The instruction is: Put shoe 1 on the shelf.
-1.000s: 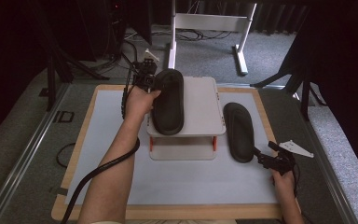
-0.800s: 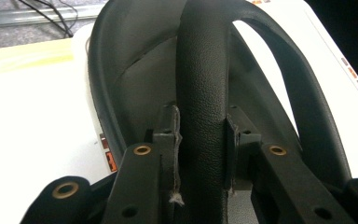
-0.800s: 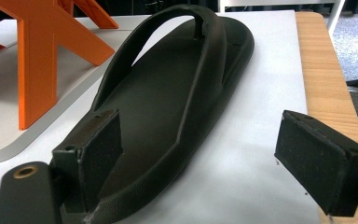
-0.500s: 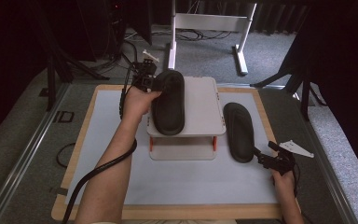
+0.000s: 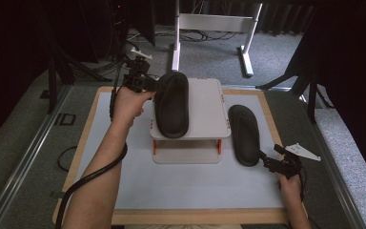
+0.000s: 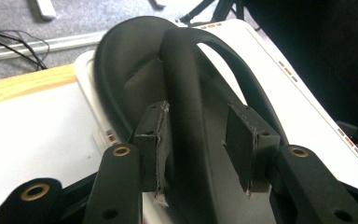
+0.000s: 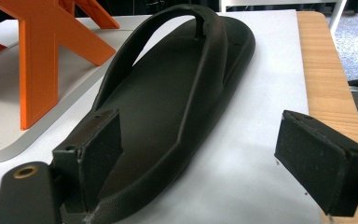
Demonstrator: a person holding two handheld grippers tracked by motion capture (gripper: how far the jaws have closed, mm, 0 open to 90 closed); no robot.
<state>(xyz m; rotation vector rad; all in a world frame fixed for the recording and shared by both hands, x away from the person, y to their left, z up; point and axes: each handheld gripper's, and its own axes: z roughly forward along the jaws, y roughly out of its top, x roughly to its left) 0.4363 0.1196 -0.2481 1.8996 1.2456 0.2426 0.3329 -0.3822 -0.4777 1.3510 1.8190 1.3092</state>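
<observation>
One black flip-flop lies on the white stand, toe toward the back. My left gripper reaches its toe end from the left. In the left gripper view its jaws straddle the strap: the left pad touches it, and the right pad stands a little off it, so the left gripper is open. A second black flip-flop lies flat on the mat to the right of the stand. My right gripper stands wide open at its heel; in the right gripper view its left pad is by the heel rim.
The stand has orange legs and sits on a pale mat in a wooden frame. Grey carpet surrounds the board. A white metal frame and cables lie on the floor behind. Dark curtains close off both sides.
My left hand has shifted slightly to the left at the toe of the flip-flop, which stays on the stand. The right gripper and the second flip-flop have not moved.
</observation>
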